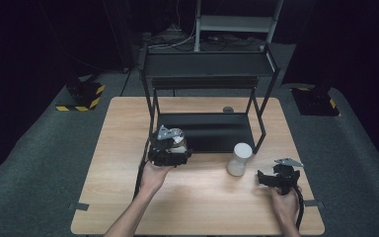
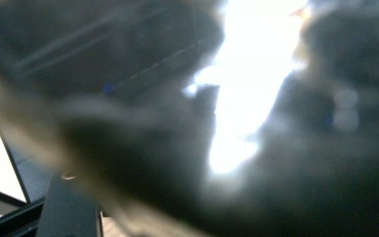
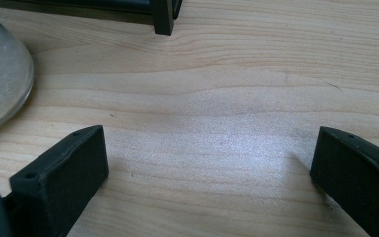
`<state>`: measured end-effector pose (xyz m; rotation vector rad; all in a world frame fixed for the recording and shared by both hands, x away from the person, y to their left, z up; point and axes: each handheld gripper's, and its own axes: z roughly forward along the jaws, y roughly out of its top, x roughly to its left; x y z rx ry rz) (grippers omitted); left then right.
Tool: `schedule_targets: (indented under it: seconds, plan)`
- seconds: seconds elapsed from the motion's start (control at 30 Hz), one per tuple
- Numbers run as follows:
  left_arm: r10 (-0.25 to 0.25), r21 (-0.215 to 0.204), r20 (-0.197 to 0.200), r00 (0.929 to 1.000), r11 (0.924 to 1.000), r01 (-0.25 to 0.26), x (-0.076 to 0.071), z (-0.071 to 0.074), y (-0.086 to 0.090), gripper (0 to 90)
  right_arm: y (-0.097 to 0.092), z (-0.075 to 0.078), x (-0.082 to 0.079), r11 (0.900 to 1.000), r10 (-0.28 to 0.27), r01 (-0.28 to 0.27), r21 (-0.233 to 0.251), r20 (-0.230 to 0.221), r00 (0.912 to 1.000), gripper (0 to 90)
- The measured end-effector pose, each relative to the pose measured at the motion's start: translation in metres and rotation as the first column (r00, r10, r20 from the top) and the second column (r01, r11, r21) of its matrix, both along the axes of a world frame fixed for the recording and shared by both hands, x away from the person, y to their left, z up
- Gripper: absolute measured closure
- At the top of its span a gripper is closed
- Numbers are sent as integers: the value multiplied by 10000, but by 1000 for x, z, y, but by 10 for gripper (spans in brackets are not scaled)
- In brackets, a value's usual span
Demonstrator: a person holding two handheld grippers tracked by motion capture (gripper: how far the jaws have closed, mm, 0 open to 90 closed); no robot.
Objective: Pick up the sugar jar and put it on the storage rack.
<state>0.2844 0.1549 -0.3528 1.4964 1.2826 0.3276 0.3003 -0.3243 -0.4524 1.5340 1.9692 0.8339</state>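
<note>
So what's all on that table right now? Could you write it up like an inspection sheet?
Surface: wooden table, tape tabs at its front corners.
Job's things: jar clamped in the left gripper, in front of the black shelf rack; white jar standing on the table by the rack's leg.
Clutter: small round thing at the back edge, too small to identify.
Grippers: left shut on the jar; right gripper open, nothing between its jaws.
Cables: one trailing from each gripper.
Surroundings: grey floor, hazard-striped bases, dark backdrop.

Bare forearms; each black hand-held gripper bears a grey plate and black cable.
</note>
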Motion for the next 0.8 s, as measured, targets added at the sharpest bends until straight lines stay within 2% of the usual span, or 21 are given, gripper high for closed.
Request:
schedule_targets:
  seconds: [0.07,0.1,0.13,0.23,0.3,0.33,0.4,0.43,0.47,0.5,0.53,0.63,0.67,0.7,0.73,0.8]
  plan:
    - [-25,34,63,10000,10000,25,2,11,-1,305,0,0,0,10000,-3,3,3,-1,10000,0]
    - [-79,132,112,9999,9999,78,5,23,-2,305,0,0,0,10000,2,-2,-2,2,10000,0]
    - [-79,132,112,9999,9999,78,5,23,-2,305,0,0,0,10000,2,-2,-2,2,10000,0]
    - [-120,251,192,9997,9996,115,8,39,-4,306,0,0,0,10000,6,-6,-5,4,10000,0]
    - [-263,443,260,9993,9987,251,12,59,-5,306,0,0,0,10000,12,-12,-16,4,10000,0]
    - [-263,443,260,9993,9987,251,12,59,-5,306,0,0,0,10000,12,-12,-16,4,10000,0]
    - [-364,452,306,9989,9984,350,16,70,-5,306,0,0,0,10000,11,-11,-13,0,10000,0]
    - [-412,484,426,9982,9981,391,18,79,-7,306,0,0,0,10000,17,-17,-18,6,10000,0]
    - [-412,484,426,9982,9981,391,18,79,-7,307,0,0,0,10000,17,-17,-18,6,10000,0]
    - [-473,544,550,9974,9975,443,21,90,-8,307,0,0,0,10000,17,-17,-21,8,10000,0]
    - [-473,544,550,9974,9975,443,21,90,-8,307,0,0,0,10000,17,-17,-21,8,10000,0]
    - [-499,568,629,9968,9973,463,27,105,-10,307,0,0,0,10000,22,-22,-27,10,10000,0]
    - [-510,614,634,9967,9970,471,28,109,-11,307,0,0,0,10000,10,-10,-15,2,10000,0]
    - [-550,757,598,9967,9959,504,34,122,-13,308,0,0,0,10000,15,-15,-20,7,10000,0]
    - [-550,757,598,9967,9959,504,34,122,-13,308,0,0,0,10000,15,-15,-20,7,10000,0]
    - [-603,894,550,9967,9945,552,40,134,-16,308,0,0,0,10000,22,-22,-26,14,10000,0]
